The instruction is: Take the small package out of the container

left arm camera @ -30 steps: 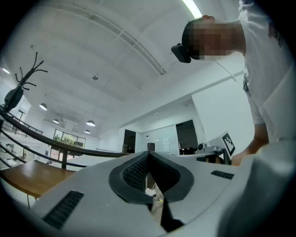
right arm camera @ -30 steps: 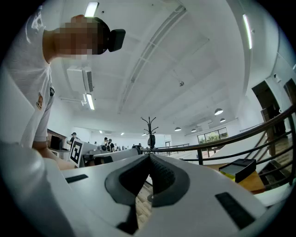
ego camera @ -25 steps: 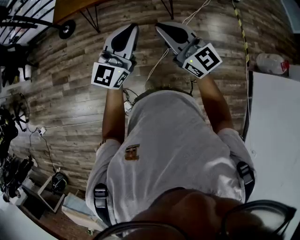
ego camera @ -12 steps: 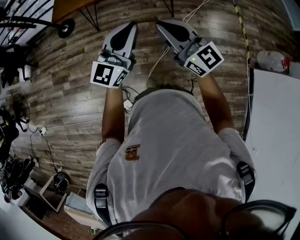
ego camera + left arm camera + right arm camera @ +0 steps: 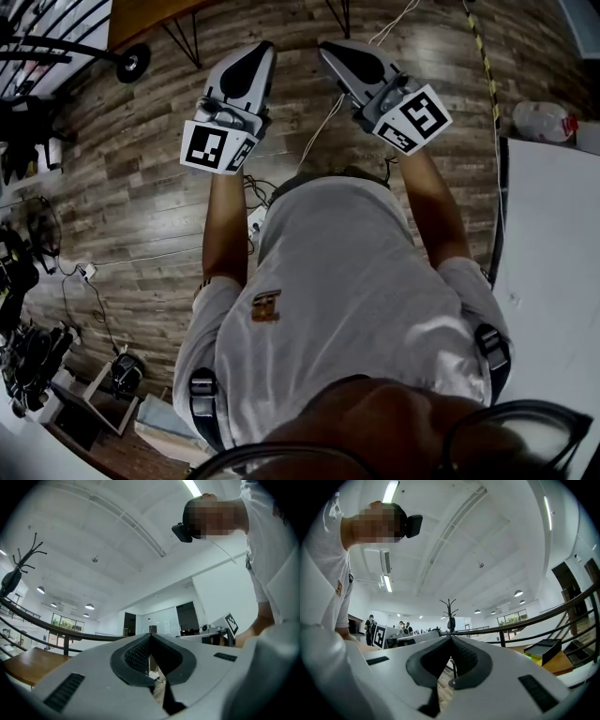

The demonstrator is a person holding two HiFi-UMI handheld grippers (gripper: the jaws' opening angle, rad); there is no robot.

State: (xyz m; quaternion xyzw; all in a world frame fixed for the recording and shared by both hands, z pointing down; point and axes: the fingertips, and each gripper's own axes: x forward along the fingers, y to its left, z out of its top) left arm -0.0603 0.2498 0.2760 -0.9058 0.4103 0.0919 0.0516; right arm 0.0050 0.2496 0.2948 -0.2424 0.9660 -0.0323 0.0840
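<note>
No container and no small package show in any view. In the head view the person holds both grippers out in front of the body, over a wood-plank floor [image 5: 141,197]. My left gripper [image 5: 259,51] points away from the body, its jaws closed together with nothing between them. My right gripper [image 5: 328,49] sits beside it, also shut and empty. In the left gripper view the left gripper [image 5: 150,637] has its black pads meeting at the tip and aims up at a ceiling. In the right gripper view the right gripper [image 5: 451,638] is likewise closed.
A white table [image 5: 553,281] stands at the right, with a plastic jug [image 5: 542,122] on the floor beyond it. Cables [image 5: 319,122] trail across the floor. A wooden tabletop [image 5: 141,14] and a caster wheel [image 5: 134,59] lie at the upper left, boxes [image 5: 112,412] at the lower left.
The right gripper has drifted slightly right; the left has barely moved. Both stay closed and empty.
</note>
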